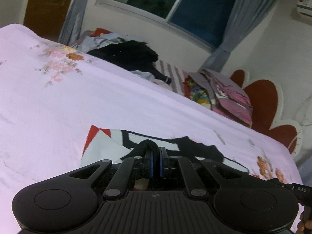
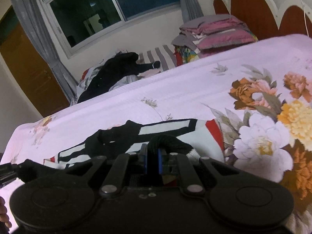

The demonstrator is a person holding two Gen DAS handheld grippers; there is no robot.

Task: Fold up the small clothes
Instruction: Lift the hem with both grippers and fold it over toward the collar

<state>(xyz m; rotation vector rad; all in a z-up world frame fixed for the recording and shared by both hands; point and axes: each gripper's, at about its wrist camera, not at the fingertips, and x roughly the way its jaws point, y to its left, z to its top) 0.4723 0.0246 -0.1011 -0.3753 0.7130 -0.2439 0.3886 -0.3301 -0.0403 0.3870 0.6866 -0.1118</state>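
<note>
Garment [image 1: 109, 148] in black, white and red, spread on floral bedsheet [image 1: 58, 101] low in both frames. Black hem bunched and clamped in jaws of left gripper [image 1: 155, 154]; likewise pinched between jaws of right gripper [image 2: 152, 157]. Dark clothes pile [image 2: 117, 68] and stacked pillows [image 2: 216, 31] near top, below window [image 2: 93, 9].

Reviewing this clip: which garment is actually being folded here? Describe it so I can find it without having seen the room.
Start at the bed's pale pink floral bedspread. At its near edge, right before both cameras, lies the small garment in white, black and red blocks, its black trim pinched in the left gripper and right gripper. Unlike the plain black clothes heaped under the window, it is boldly patterned and spread flat.
</note>
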